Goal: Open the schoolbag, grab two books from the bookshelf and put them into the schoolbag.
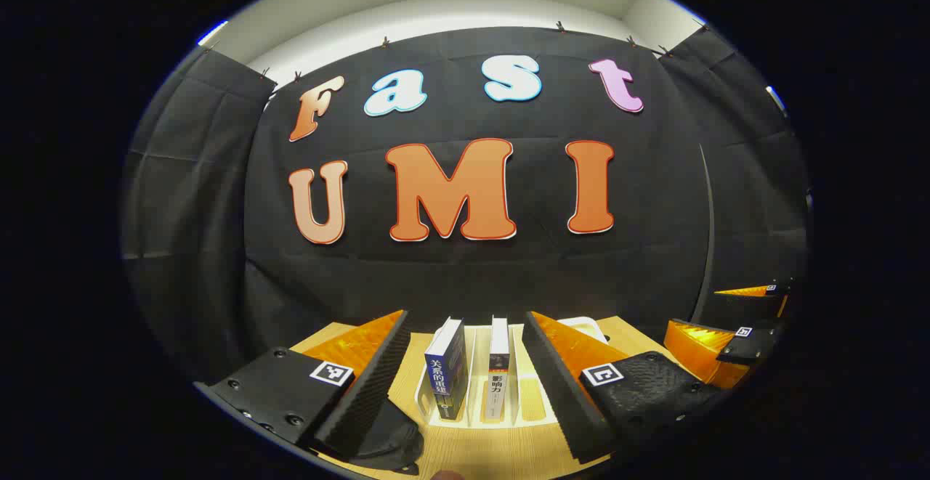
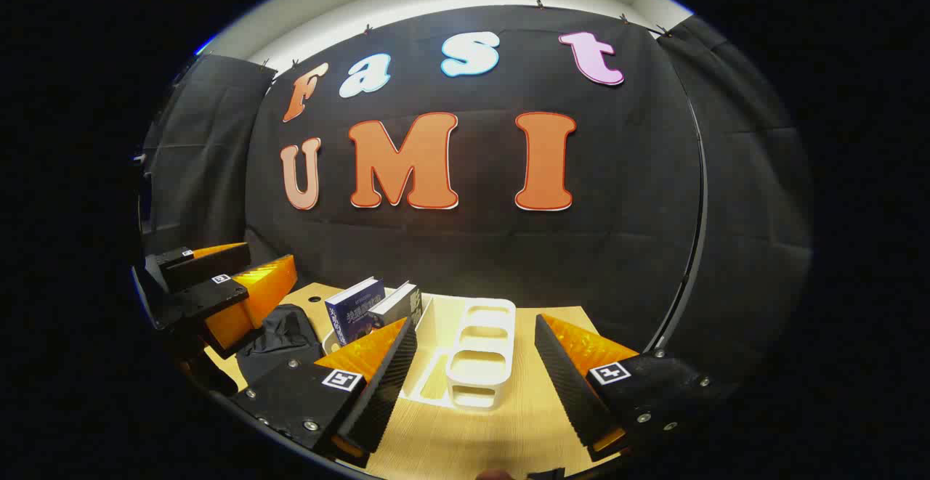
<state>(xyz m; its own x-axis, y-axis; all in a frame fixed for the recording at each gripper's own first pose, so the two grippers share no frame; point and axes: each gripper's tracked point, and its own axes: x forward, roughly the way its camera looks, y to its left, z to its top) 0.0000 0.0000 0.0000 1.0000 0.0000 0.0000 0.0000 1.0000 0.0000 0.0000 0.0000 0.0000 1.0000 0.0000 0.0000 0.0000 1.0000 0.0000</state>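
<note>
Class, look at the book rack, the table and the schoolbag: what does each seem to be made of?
Book rack: probably plastic; smooth, white, moulded with rounded cut-outs.
Table: wood or wood-look laminate; pale with fine grain lines.
Schoolbag: likely fabric; black, matte, soft folds.

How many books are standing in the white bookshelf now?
2. The blue book stands in a left slot of the bookshelf; the black-spined book stands beside it, one divider to the right.
</note>
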